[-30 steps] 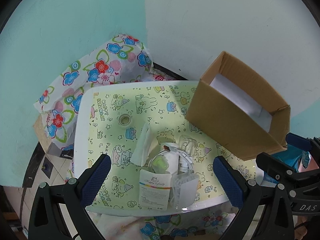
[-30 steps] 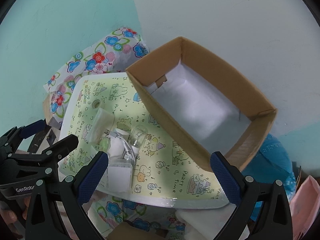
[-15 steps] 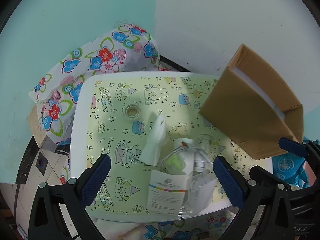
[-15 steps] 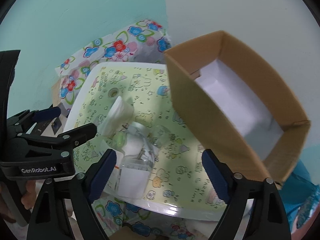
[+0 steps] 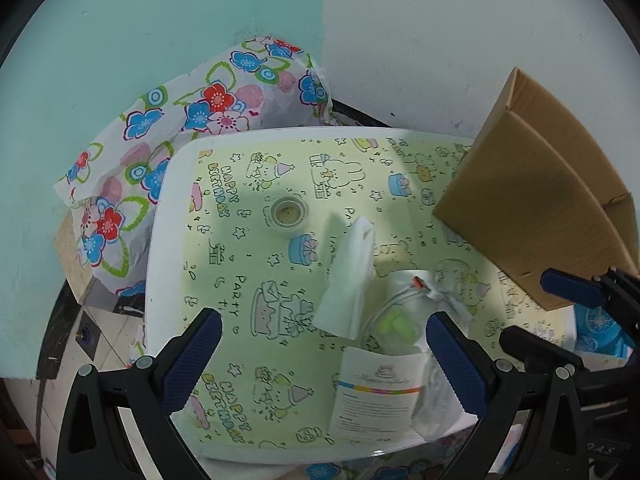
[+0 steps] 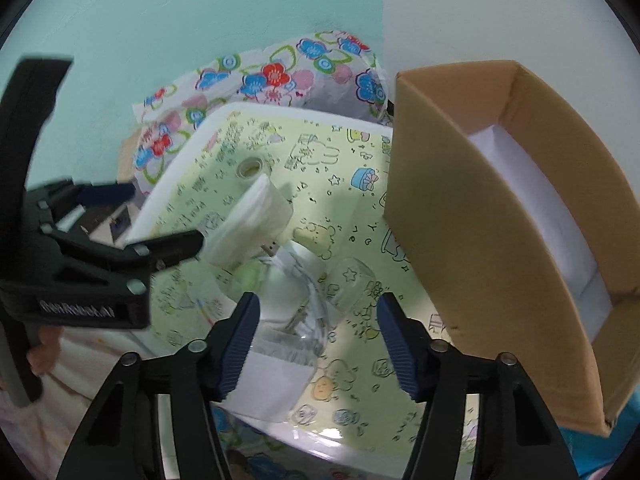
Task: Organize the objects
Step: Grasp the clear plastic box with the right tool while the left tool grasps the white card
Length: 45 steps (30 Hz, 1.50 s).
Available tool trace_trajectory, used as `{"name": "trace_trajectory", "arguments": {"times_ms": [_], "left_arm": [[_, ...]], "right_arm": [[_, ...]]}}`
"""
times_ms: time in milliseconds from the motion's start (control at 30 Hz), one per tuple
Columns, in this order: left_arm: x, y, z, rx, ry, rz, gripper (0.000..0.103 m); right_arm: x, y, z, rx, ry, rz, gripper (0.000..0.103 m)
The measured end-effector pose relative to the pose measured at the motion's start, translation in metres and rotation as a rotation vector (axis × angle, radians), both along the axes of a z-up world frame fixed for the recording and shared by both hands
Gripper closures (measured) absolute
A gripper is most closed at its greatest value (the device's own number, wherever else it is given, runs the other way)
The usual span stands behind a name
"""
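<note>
Right gripper (image 6: 318,336) has dropped closer, fingers narrower than 0.5 s ago but spread, straddling the clear cable bag (image 6: 296,312) on the desk (image 5: 224,264); grasp looks imminent. Left gripper (image 5: 320,344) spread, holding nothing. Beyond: tissue pack (image 5: 352,276), tape roll (image 5: 286,214), cardboard box (image 6: 500,216).

We see a cardboard box (image 6: 480,216) filling the right of the right wrist view, open at the top, lined white inside. Left of centre lies a folded white tissue pack (image 5: 352,276), tilted. Just below it, touching, sits a clear bag (image 5: 400,320) holding a white cable and something light green. A small tape roll (image 5: 286,216) lies flat, apart, toward the upper middle.
</note>
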<state>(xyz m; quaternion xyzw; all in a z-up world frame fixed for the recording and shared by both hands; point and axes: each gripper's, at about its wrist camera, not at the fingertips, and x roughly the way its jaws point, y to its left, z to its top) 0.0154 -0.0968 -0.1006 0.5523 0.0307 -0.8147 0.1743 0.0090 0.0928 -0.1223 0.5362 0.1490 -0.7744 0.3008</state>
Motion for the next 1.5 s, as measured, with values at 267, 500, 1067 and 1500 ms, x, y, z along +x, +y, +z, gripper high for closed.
{"name": "trace_trajectory", "arguments": {"times_ms": [267,500,1067,1500], "left_arm": [[-0.008,-0.012,-0.013,-0.007,-0.003,0.017,0.0],[-0.009,-0.02,-0.029,0.021,-0.006,0.036,0.0],[0.025,0.004,-0.051,0.017,-0.055,-0.002,0.0],[0.043,0.013,-0.063,0.101,-0.058,0.018,0.0]], "right_arm": [[-0.01,-0.006,-0.027,0.04,-0.064,0.054,0.053],[0.001,-0.001,-0.033,-0.023,-0.17,0.055,0.053],[0.034,-0.003,-0.047,-0.051,-0.281,0.059,0.038],[0.039,0.001,-0.065,0.021,-0.27,0.051,0.032]]}}
